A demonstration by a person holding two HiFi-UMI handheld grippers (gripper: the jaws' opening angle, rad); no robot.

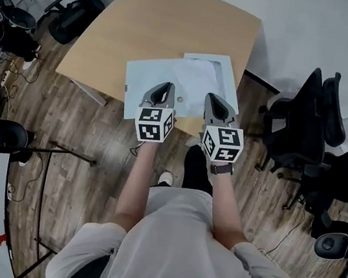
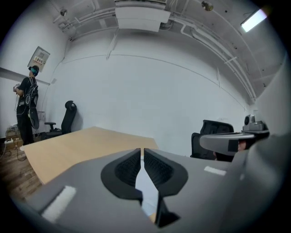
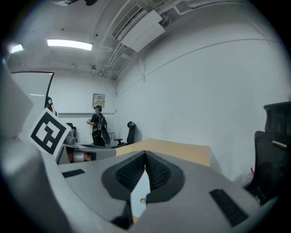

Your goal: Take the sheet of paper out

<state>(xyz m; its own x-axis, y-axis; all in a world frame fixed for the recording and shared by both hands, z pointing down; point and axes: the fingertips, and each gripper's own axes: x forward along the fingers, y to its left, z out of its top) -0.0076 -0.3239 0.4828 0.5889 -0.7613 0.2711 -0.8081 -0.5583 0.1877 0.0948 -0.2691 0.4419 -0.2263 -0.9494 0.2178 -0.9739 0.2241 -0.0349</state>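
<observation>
Head view: left hand-held gripper [image 1: 164, 89] and right hand-held gripper [image 1: 214, 102] hover, jaws together and empty, over the folder [image 1: 145, 78]; closed tips could shove it off the bench [image 1: 159, 28].

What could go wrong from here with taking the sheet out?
1. The left gripper and right gripper are both shut, and the sheet lies flat, so a pinch may catch the folder too.
2. The folder seems to overhang the near edge of the table; a pull without pinning it could drag it off.
</observation>
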